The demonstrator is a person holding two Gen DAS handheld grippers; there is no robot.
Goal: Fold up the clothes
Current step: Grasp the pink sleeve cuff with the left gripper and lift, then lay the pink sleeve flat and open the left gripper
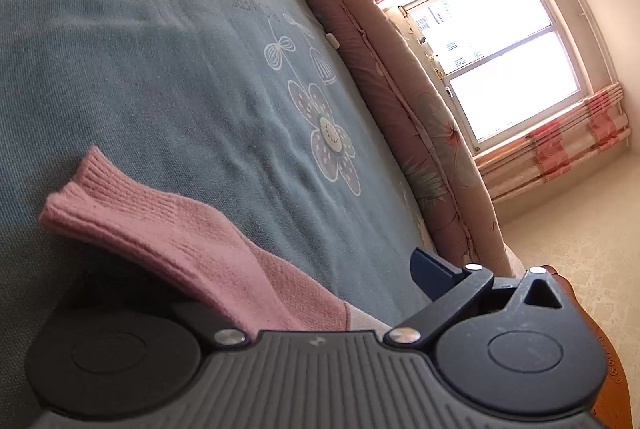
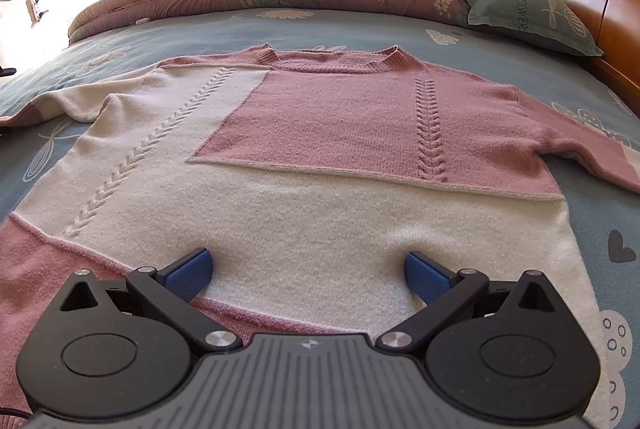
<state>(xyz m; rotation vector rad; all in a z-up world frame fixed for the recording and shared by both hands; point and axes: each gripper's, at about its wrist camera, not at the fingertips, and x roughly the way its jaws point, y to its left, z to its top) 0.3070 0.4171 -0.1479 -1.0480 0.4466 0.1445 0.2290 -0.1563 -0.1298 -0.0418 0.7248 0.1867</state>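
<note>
On the bed (image 2: 360, 25) the sweater (image 2: 320, 157) is laid flat and unfolded, every fold judged outstanding; the right tool (image 2: 308, 269) is spread wide and empty above the hem, while the left tool (image 1: 320, 293), whose grip cannot be told, is seen with a sleeve cuff (image 1: 132, 213) at its jaws.

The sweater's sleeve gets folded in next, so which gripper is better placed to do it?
Probably the left. The left gripper sits right at the pink sleeve, cuff lifted. The right gripper hangs open over the sweater hem, far from either sleeve.
</note>
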